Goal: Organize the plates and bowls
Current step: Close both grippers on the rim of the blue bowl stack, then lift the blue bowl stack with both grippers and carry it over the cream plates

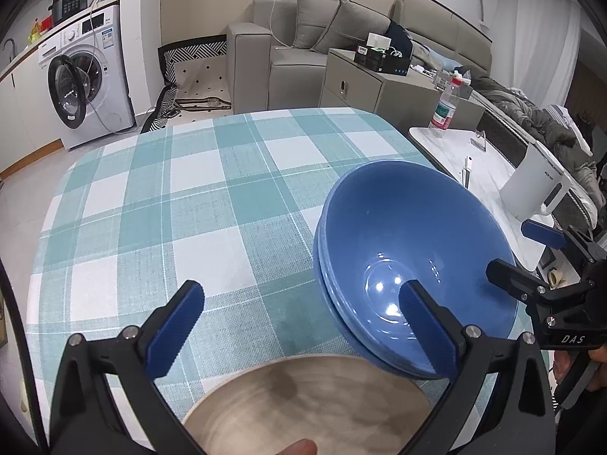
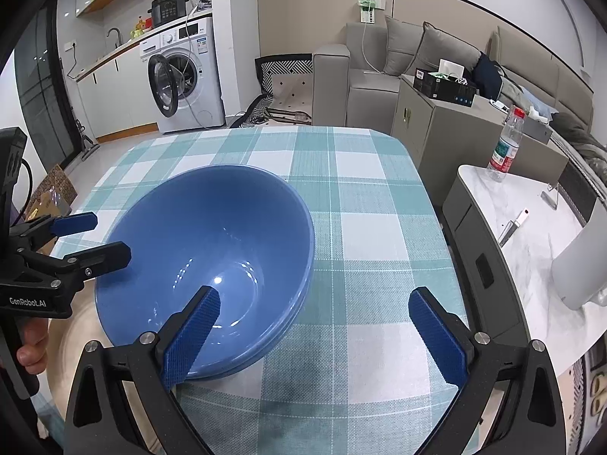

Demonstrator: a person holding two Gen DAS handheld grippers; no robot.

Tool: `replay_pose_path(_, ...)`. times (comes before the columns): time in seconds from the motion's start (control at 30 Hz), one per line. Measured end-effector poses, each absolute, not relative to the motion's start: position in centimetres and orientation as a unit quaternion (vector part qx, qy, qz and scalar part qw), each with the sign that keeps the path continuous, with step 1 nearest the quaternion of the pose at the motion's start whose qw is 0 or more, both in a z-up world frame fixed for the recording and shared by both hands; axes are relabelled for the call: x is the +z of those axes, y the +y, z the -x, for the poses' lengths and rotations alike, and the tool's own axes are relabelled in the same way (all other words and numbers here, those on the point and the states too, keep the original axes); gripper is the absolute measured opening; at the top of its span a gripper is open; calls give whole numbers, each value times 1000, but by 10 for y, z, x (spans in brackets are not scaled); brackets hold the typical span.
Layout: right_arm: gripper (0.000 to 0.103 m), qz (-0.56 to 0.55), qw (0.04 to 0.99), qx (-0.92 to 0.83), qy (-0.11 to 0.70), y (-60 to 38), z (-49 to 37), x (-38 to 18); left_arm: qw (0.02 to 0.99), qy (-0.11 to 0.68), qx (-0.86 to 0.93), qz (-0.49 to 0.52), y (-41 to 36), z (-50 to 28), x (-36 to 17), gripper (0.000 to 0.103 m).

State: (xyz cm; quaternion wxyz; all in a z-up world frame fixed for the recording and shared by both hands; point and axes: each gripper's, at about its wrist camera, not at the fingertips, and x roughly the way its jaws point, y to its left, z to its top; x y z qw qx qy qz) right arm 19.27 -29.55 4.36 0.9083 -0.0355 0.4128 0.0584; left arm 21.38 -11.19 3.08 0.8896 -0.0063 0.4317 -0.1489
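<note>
A stack of blue bowls point(image 1: 409, 258) point(image 2: 212, 242) sits on the teal checked tablecloth point(image 1: 189, 197) point(image 2: 360, 227). A beige plate point(image 1: 303, 405) point(image 2: 72, 341) lies at the table's near edge, its rim under the bowls' near side. My left gripper point(image 1: 303, 322) is open over the plate and cloth, its right finger point(image 1: 425, 326) in front of the bowls' near rim, and it grips nothing. My right gripper point(image 2: 316, 330) is open too, its left finger point(image 2: 197, 330) over the near rim and the other over bare cloth. Each gripper shows in the other's view, at the bowls' far sides.
A white side table point(image 1: 455, 151) point(image 2: 531, 220) stands to the right with a water bottle point(image 1: 444, 108) point(image 2: 506, 144) and a white kettle point(image 1: 535, 185). Beyond the table are a grey cabinet point(image 2: 436, 125), a sofa and a washing machine point(image 1: 87, 79).
</note>
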Motion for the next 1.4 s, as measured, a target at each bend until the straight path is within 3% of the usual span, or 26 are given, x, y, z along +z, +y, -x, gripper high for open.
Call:
replay_pose_path(0.5,102,-32,898,96,429,-310,-197,26,882,443,-159,-5,-116,-212,22,103)
replay_pose_path(0.73,101,-67,894,140,421,-309,-194,22,873,461,-150,44,-104,-217,15,103)
replay_pose_path(0.83,97,-73,891,150,422,-307,-195,20,869,466,-155,60,-101,-219,11,102)
replay_pose_path(1.0,81,-84,887,154,427,-307,-197,17,871,454,-179,53,-108,-213,14,100)
replay_pose_path(1.17,70,-80,887,159,426,-304,-196,20,867,456,-192,59,-111,-213,15,90)
replay_pose_path(1.2,66,-81,887,161,426,-304,-195,20,866,457,-194,59,-112,-213,14,84)
replay_pose_path(1.4,61,-94,882,173,428,-305,-196,21,861,458,-215,60,-118,-212,16,67)
